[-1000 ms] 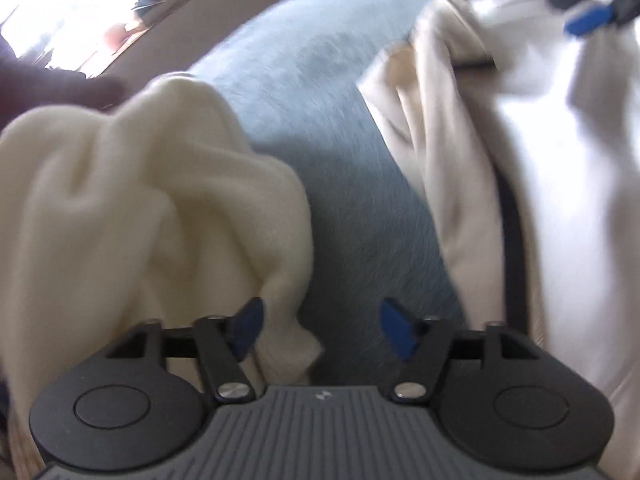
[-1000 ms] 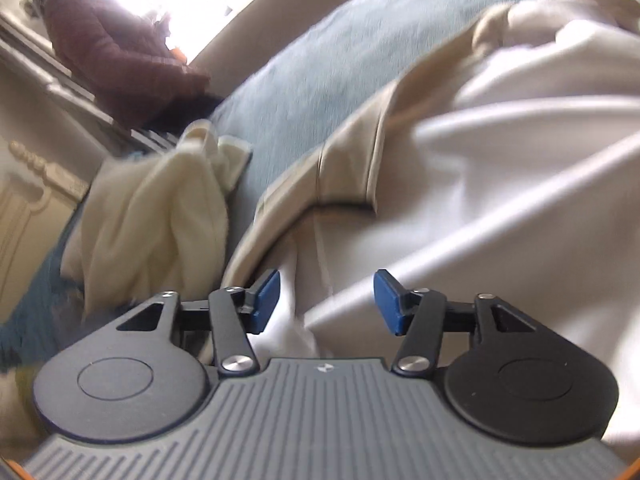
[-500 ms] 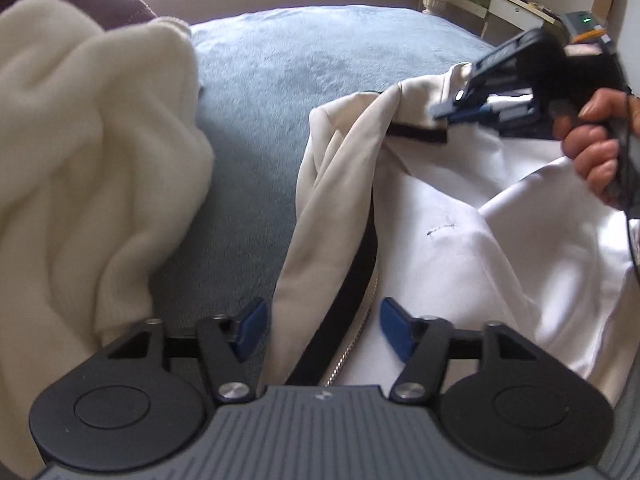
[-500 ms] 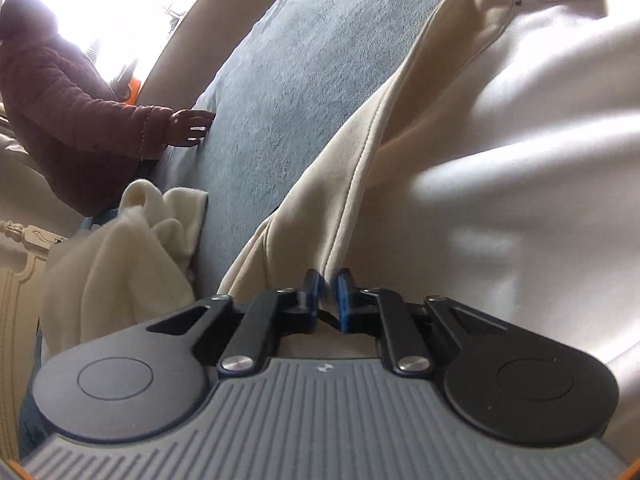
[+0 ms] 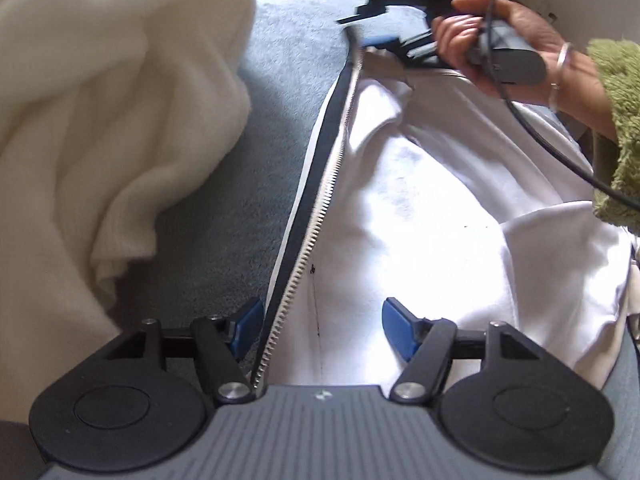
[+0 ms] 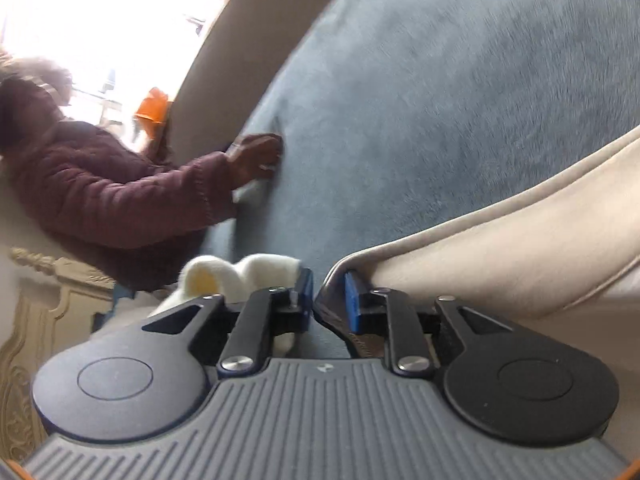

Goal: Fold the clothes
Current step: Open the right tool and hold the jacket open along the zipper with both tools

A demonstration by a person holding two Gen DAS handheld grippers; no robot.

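A pale zip jacket lies spread on the blue-grey bed cover, its zipper edge stretched in a near-straight line from the near end up toward the far end of the bed. Right gripper has its tongs pinched close on the top of that edge, w/ the dark zip tape caught between the blue pads; in the left view it shows at the far end of the zip, held by a hand in a fuzzy green sleeve. Left gripper sits low over the near end of the zip w/ tongs wide apart; the zip teeth run between the pads, nothing clamped.

A cream knit garment is heaped on the cover to the left, just beside the jacket but not overlapping it. Another person in a maroon sweater leans on the bed's far side.

Handling, as I judge it: jacket is light, soft & floppy, lining probably a bit slick, so it'll sag and slide unless held at two points. The zip tape is the stiffest bit, so best grip there. A pinch on thin lining alone may slip.

Whether it's being spread flat or mid-fold, can't tell.
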